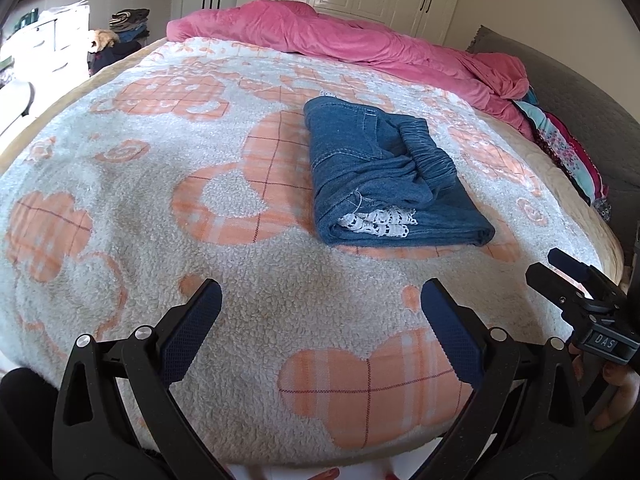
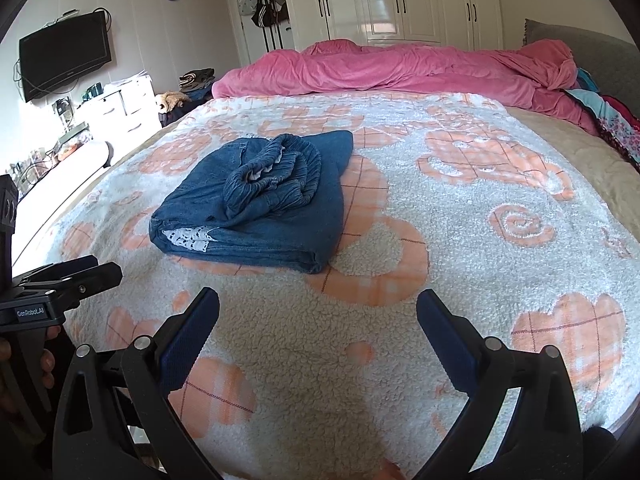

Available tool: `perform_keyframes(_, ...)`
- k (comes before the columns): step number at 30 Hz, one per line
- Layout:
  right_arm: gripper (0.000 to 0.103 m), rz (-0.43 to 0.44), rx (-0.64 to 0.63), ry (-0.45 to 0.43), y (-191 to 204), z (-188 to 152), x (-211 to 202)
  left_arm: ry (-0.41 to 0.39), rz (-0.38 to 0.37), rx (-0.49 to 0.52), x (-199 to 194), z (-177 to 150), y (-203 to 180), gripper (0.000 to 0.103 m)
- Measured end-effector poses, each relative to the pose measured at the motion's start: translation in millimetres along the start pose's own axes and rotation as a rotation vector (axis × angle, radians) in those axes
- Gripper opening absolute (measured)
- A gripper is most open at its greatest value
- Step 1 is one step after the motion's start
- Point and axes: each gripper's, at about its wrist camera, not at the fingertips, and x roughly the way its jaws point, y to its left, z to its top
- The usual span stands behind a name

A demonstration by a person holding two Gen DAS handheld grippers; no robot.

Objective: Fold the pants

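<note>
The blue denim pants (image 1: 384, 176) lie folded into a compact bundle on the fleece blanket, elastic waistband on top and white lace trim at the near edge. They also show in the right wrist view (image 2: 264, 200). My left gripper (image 1: 320, 296) is open and empty, held above the blanket short of the pants. My right gripper (image 2: 318, 304) is open and empty, near the bed's front edge, to the right of the pants. The right gripper also shows in the left wrist view (image 1: 560, 276), and the left gripper in the right wrist view (image 2: 96, 268).
The white and orange fleece blanket (image 1: 160, 200) covers the bed. A crumpled pink duvet (image 1: 340, 36) lies along the far side. Colourful clothes (image 1: 568, 152) sit by the grey headboard (image 1: 580, 96). White wardrobes (image 2: 400, 0), a wall TV (image 2: 64, 54) and a dresser (image 2: 120, 108) stand beyond.
</note>
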Motion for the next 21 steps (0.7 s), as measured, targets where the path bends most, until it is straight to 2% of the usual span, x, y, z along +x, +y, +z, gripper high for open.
perform_keyframes(21,0.098,-0.001,0.005,0.006,-0.8,-0.4,0.2,-0.001,0.002,-0.004,-1.4,0.2,1.3,0.094)
